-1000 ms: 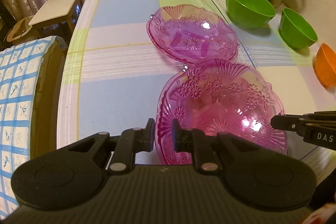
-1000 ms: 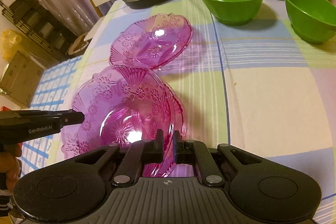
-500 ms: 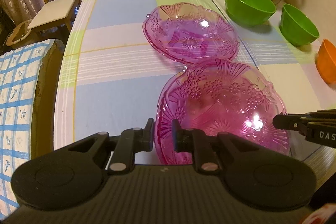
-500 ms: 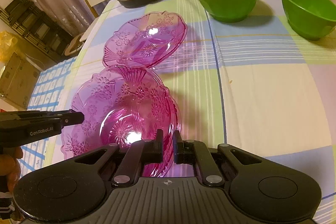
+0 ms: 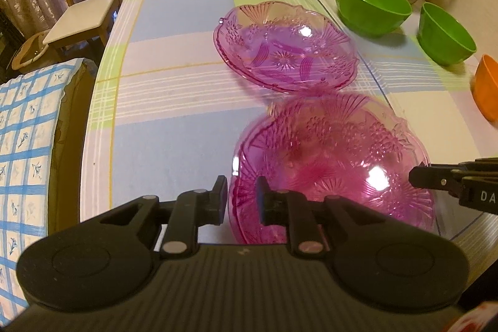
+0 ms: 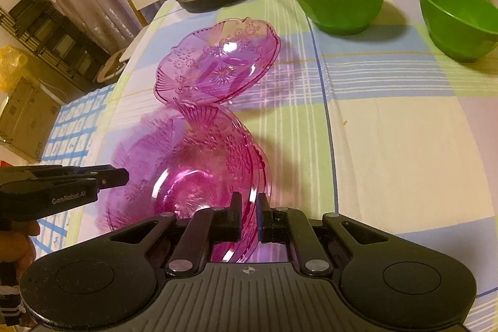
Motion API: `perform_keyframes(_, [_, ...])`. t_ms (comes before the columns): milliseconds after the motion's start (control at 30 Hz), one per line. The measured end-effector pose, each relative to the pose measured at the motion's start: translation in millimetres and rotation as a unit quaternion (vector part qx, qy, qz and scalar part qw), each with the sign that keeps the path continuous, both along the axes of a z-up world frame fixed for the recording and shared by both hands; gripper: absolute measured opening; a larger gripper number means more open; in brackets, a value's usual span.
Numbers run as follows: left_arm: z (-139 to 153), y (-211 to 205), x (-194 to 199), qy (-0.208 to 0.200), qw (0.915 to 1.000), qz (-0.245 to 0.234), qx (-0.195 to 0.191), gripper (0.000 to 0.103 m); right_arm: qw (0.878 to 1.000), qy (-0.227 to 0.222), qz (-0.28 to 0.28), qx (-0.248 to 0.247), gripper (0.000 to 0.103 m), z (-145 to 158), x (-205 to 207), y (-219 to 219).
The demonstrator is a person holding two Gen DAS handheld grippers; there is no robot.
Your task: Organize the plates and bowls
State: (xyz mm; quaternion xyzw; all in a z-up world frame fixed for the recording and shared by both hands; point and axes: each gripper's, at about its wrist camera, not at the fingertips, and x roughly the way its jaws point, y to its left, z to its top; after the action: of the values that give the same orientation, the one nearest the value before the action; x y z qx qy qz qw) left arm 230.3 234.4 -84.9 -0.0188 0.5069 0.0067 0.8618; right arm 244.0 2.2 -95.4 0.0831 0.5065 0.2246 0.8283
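Left wrist view: my left gripper [image 5: 241,199] pinches the near rim of the pink glass plate [image 5: 336,164], jaws nearly closed on it. My right gripper [image 6: 249,215] clamps the opposite rim. Plate sits tilted near the table's [image 5: 174,142] near edge, just beside second pink plate [image 5: 286,47]. Lift level with both sides together, then nest it onto that one.

A near pink glass plate [image 5: 336,164], translucent and pressed with flower and fan patterns, is held tilted above the bench, its scalloped rim gripped on two opposite sides. A far pink glass plate [image 5: 286,45] of the same pattern lies flat just beyond it, rims nearly meeting. A large green bowl [image 5: 372,2], a small green bowl [image 5: 446,35] and an orange bowl [image 5: 487,89] stand upright farther right.
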Motion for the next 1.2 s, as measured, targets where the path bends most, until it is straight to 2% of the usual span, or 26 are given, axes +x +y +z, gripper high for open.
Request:
perform_keyframes(200, [2.3,-0.6,1.0,-0.006,1.0000,0.004,0.002,0.021,1.000,-0.005,-0.002,-0.011,0.011,-0.8,1.0,-1.1])
perform_keyframes(233, [2.8,-0.5,0.8,-0.007,1.0000,0.004,0.002,0.021,1.000,-0.006,-0.004,-0.011,0.016,-0.9,1.5,-1.7])
perform_keyframes(300, [3.6,-0.1,0.9,-0.008,1.0000,0.004,0.003,0.021,1.000,-0.011,-0.007,-0.007,0.036,0.3,2.0,-3.5])
perform_keyframes(333, [4.3,0.1,0.7,-0.009,0.9999,0.004,0.004,0.021,1.000,-0.014,-0.010,-0.004,0.055,1.3,2.2,-4.4])
perform_keyframes(367, [5.0,0.4,0.8,-0.010,0.9999,0.004,0.003,0.022,1.000,-0.018,-0.013,-0.002,0.064,2.5,1.7,-5.5])
perform_keyframes(600, [9.4,3.0,-1.0,-0.016,0.9998,0.009,0.003,0.025,0.999,-0.032,-0.016,-0.004,0.064,6.2,1.8,-7.2])
perform_keyframes(700, [13.1,3.5,-3.3,-0.020,0.9997,0.014,0.004,0.030,0.999,-0.032,-0.019,-0.005,0.065,5.8,2.6,-9.3])
perform_keyframes(800, [21.0,1.2,-7.9,-0.024,0.9995,0.018,0.008,0.041,0.999,-0.028,-0.021,0.004,0.065,7.2,2.0,-14.9])
perform_keyframes(867, [28.6,-1.7,-13.1,-0.031,0.9992,0.022,0.012,0.061,0.999,-0.034,-0.022,0.004,0.065,10.9,-0.4,-21.1])
perform_keyframes(1033, [52.6,-15.6,-34.2,-0.060,0.9978,0.023,0.015,0.086,0.998,-0.060,-0.031,-0.010,0.065,26.1,-11.1,-41.4])
perform_keyframes(1133, [66.3,-30.1,-51.7,-0.079,0.9965,0.020,0.018,0.094,0.996,-0.078,-0.035,-0.025,0.065,34.9,-25.8,-53.8])
perform_keyframes(1200, [73.6,-41.1,-64.2,-0.092,0.9955,0.019,0.017,0.095,0.995,-0.085,-0.038,-0.033,0.065,40.3,-39.1,-62.9])
